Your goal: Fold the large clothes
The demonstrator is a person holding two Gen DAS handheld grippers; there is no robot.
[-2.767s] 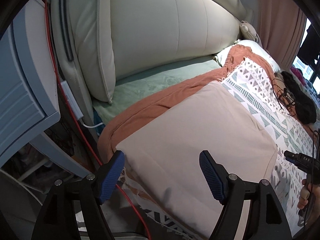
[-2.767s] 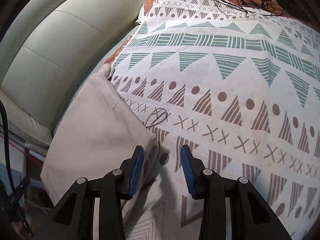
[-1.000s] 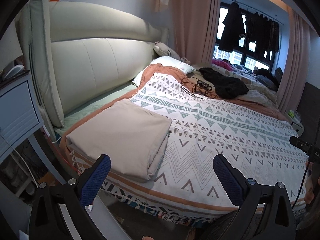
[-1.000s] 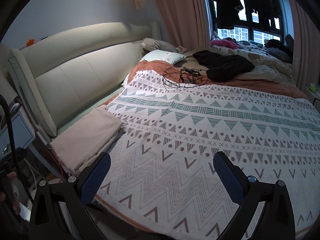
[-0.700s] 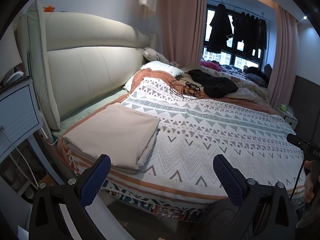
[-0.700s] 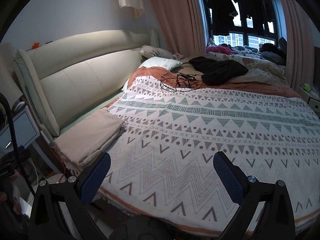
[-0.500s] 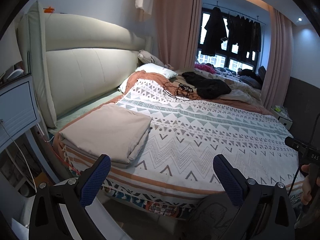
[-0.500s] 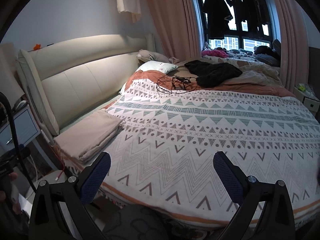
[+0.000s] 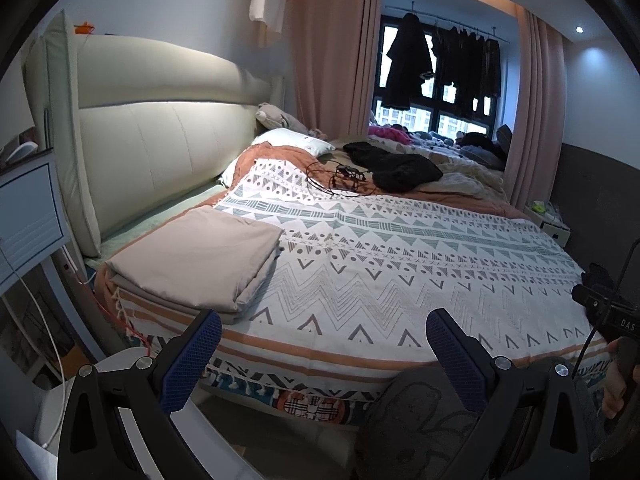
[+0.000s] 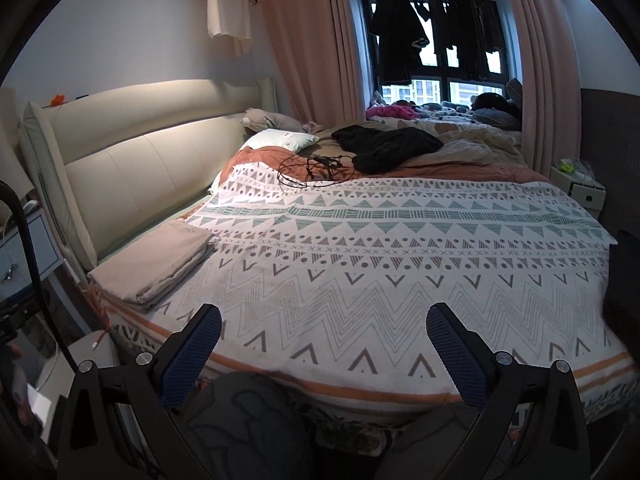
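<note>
A wide bed [image 9: 400, 280] covered by a white blanket printed with grey-green and brown triangles, zigzags and crosses [image 10: 400, 264] filled both views, backed by a padded cream upholstered headboard [image 9: 160, 148] on the left. Pink floor-length curtains [image 10: 312, 40] framed a dark window hung with black garments [image 9: 408, 64] at the far side.

On the near left corner of the bed, close to the headboard, lay the folded beige cloth, a flat rectangular stack of layers [image 9: 200, 256]. It rested on the patterned blanket with its layered edges toward the camera.

Farther back lay a crumpled black garment [image 10: 384, 144], a loop of thin black cable [image 9: 340, 178] just in front of it, and a white pillow [image 10: 280, 138].

The left gripper [image 9: 324, 356] was held off the foot of the bed with its blue-padded fingers [image 9: 190, 360] spread wide and nothing between them; the folded beige cloth sat ahead and to its left, apart from the pads. The right gripper [image 10: 324, 356] was likewise spread fully, holding nothing, with the cloth [image 10: 160, 264] well off to its left. A hand [image 9: 618, 376] showed at the right edge of the left wrist view.
</note>
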